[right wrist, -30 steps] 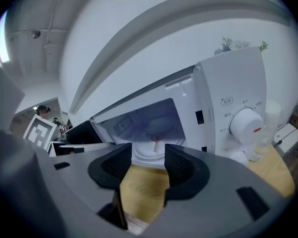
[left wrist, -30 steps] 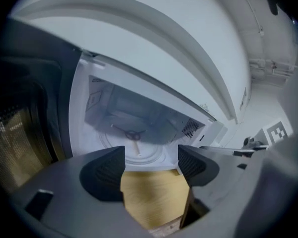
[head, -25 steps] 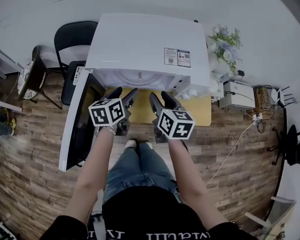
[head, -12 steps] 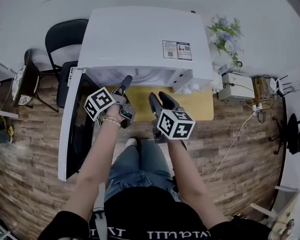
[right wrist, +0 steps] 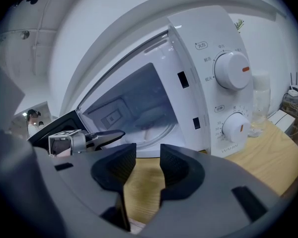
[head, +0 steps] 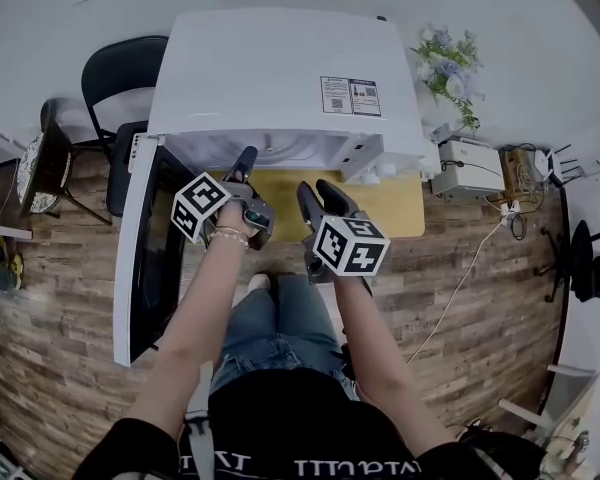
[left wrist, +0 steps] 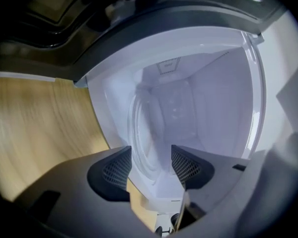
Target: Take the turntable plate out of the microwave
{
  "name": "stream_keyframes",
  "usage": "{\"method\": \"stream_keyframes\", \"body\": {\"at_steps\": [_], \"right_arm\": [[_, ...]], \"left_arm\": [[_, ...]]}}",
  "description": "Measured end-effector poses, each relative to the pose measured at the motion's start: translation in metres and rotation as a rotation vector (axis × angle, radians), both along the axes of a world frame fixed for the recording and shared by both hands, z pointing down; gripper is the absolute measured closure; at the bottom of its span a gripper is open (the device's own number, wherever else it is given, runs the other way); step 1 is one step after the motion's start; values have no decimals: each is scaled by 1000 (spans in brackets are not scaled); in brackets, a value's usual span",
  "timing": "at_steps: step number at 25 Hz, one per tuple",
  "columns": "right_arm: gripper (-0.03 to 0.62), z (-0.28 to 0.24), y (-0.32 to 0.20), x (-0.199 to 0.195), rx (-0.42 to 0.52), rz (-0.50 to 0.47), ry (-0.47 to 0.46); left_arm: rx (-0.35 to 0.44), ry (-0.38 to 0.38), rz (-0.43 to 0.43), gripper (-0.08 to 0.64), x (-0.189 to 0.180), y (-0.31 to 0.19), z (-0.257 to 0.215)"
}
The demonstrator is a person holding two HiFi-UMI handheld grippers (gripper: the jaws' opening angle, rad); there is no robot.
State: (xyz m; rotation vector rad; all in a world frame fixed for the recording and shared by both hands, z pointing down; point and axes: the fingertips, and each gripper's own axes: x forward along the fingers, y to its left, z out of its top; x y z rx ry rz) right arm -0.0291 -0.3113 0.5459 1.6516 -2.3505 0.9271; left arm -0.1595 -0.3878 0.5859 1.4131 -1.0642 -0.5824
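The white microwave [head: 280, 78] stands on a wooden table [head: 390, 208] with its door [head: 145, 258] swung open to the left. The glass turntable plate [left wrist: 146, 133] lies on the cavity floor and also shows in the right gripper view [right wrist: 156, 130]. My left gripper [head: 245, 163] is rolled on its side at the cavity mouth. Its jaws [left wrist: 151, 162] are closing; the plate's near rim shows in the gap between them, and the pads do not press on it. My right gripper [head: 318, 190] hovers over the table in front of the microwave, its jaws [right wrist: 148, 160] closing on nothing.
The control panel with two dials [right wrist: 232, 69] is on the microwave's right side. A black chair [head: 120, 68] stands behind the open door. Flowers [head: 450, 63] and a small white box [head: 465, 178] sit at the table's right end.
My left gripper has rolled onto its side, reached forward to the microwave's mouth and narrowed its jaws. The right gripper has sunk a little and its jaws have narrowed.
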Motion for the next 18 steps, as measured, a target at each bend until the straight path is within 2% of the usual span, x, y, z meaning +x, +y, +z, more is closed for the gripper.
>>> {"method": "stream_keyframes", "body": {"at_steps": [5,10,11,15,18], "right_arm": [[439,6,-1,-4,-11,-10,7],[442,12,-1,-7,-24,-17,12],[443,14,-1,-7,-26,-17,12],[445,18,-4,-8,-33,-17,11],[457,22,-8,-11,-42,-19,-6]], "left_arm": [[0,33,-26,327,-1,-2,0],[-42,28,-52,348,-4,-9,5],[-63,27,-65,369,-5,-9,9],[-136,-19,-106,526,-9,-6,25],[-138,-8,-113,529,-9,-5,26]]}}
